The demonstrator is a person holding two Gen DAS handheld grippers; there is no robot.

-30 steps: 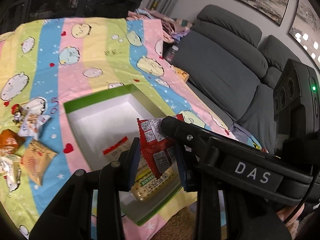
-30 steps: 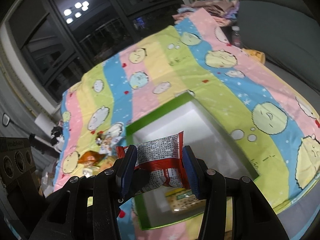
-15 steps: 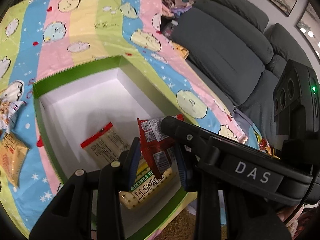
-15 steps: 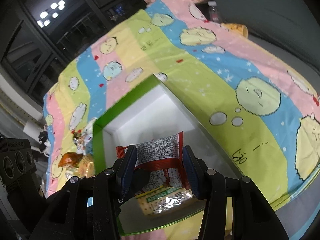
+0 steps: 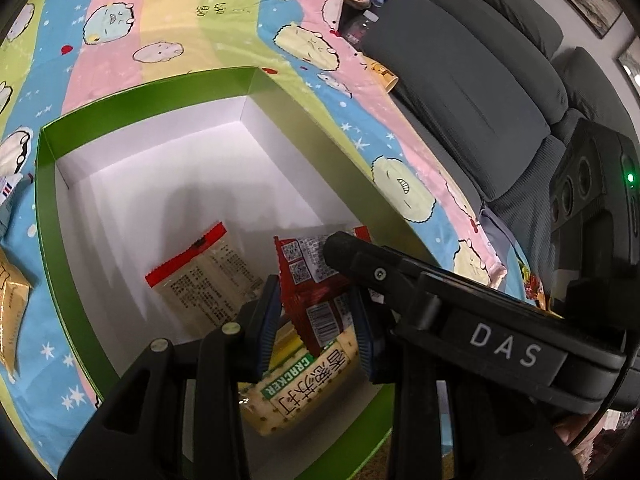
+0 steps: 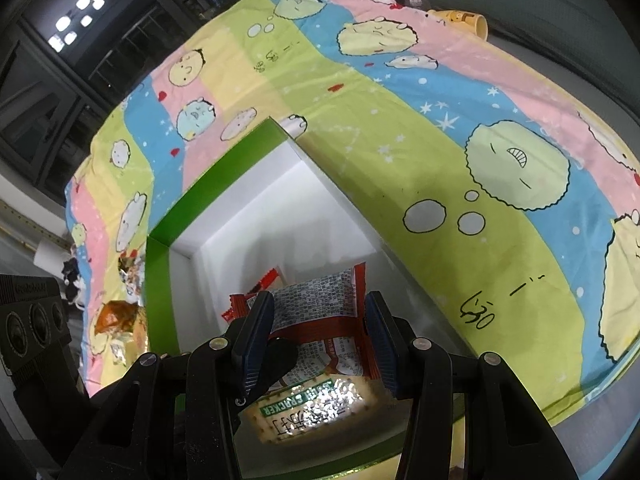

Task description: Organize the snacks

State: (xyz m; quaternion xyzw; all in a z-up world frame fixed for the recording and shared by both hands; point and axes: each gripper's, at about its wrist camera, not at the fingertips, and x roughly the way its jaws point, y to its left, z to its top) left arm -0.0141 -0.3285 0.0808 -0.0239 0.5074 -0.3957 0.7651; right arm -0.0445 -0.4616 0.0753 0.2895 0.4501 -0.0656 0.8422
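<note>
Both tongs have sunk toward the green box over the last second, so its white inside now fills far more of each view.

Left wrist view: the left tongs (image 5: 316,320) are clamped narrowly on a red snack packet (image 5: 310,280), held just above the floor of the green box (image 5: 148,84). Two packs already lie inside: a cracker pack (image 5: 298,386) under the tongs and a beige red-edged packet (image 5: 204,276) beside it. A golden packet (image 5: 12,316) waits outside on the striped cartoon blanket (image 5: 180,20).

Right wrist view: the right tongs (image 6: 320,328) pinch the same red snack packet (image 6: 320,300) from its other side. Loose snacks (image 6: 116,316) remain on the blanket left of the box, so I judge the sorting under halfway done.
</note>
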